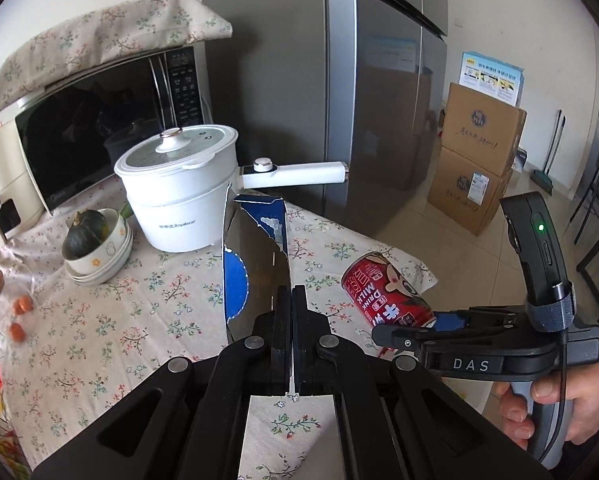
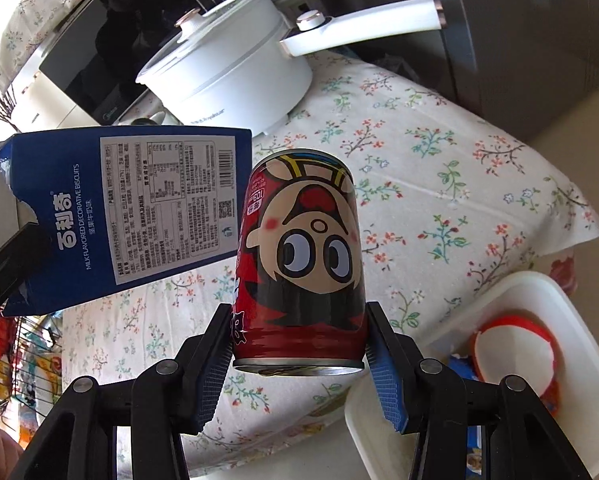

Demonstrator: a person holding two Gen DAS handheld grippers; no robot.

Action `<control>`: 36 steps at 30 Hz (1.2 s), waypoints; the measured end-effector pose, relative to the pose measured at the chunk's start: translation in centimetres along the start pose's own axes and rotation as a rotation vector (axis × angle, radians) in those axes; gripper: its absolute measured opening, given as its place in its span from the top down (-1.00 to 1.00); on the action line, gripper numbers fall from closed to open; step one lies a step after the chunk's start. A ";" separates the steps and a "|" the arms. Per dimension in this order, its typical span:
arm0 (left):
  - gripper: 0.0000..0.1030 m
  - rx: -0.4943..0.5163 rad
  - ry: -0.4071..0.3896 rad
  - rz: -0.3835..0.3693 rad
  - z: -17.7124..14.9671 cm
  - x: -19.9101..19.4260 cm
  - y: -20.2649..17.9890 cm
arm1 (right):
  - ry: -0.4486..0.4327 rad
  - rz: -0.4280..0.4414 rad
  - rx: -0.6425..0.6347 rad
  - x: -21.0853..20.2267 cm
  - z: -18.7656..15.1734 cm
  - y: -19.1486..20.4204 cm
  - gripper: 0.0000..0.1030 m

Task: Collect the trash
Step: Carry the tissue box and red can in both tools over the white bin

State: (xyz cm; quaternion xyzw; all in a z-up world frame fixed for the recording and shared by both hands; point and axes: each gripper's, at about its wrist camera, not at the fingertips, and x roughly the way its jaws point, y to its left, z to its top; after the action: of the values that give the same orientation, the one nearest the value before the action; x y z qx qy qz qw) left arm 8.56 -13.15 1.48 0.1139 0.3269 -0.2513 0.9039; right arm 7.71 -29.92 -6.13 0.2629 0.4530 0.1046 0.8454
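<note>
My left gripper point(image 1: 290, 300) is shut on a flattened blue biscuit box point(image 1: 255, 256), held edge-on above the flowered tablecloth point(image 1: 139, 320). The same blue biscuit box point(image 2: 131, 216) shows its printed back at the left of the right wrist view, with a left fingertip point(image 2: 3, 272) clamped on its torn end. My right gripper point(image 2: 299, 344) is shut on a red milk drink can point(image 2: 303, 264), its pads pressing both sides near the can's top rim. In the left wrist view the red can point(image 1: 387, 292) hangs off the table's right edge, with the right gripper point(image 1: 427, 330) and a hand point(image 1: 547, 412) behind it.
A white bin point(image 2: 519, 320) with red-and-white scraps inside sits below the table's right edge. On the table stand a white electric pot point(image 1: 183, 184), a microwave point(image 1: 87, 136) and stacked bowls holding a squash point(image 1: 95, 248). A fridge point(image 1: 379, 100) and cardboard boxes point(image 1: 479, 156) stand beyond.
</note>
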 end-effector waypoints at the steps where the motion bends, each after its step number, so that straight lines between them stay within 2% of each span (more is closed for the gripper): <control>1: 1.00 0.009 0.007 -0.006 -0.2 0.2 -0.6 | 0.000 -0.004 0.004 -0.3 -0.1 -0.4 -0.07; 10: 1.00 0.089 0.057 -0.115 -1.5 1.6 -6.4 | -0.012 -0.065 0.036 -3.0 -0.9 -3.4 -0.07; 18: 1.00 0.220 0.074 -0.072 -3.4 2.7 -11.7 | 0.008 -0.128 0.069 -4.0 -2.2 -6.6 -0.07; 23: 1.00 0.271 0.073 -0.091 -4.3 2.7 -14.3 | 0.038 -0.159 0.091 -3.9 -2.8 -8.1 -0.07; 29: 1.00 0.216 0.131 -0.212 -4.2 2.8 -14.9 | 0.065 -0.181 0.092 -4.0 -3.6 -8.9 -0.07; 32: 1.00 0.198 0.149 -0.240 -4.2 3.2 -14.7 | 0.073 -0.193 0.100 -4.3 -3.9 -9.5 -0.07; 36: 1.00 0.146 0.234 -0.319 -4.7 4.8 -14.4 | 0.090 -0.208 0.108 -4.2 -4.2 -10.2 -0.07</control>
State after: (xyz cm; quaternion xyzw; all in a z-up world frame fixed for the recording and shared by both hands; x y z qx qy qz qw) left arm 1.59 -25.42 -5.83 0.1541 0.4243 -0.3991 0.7981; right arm 1.30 -38.78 -10.55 0.2548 0.5205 0.0035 0.8149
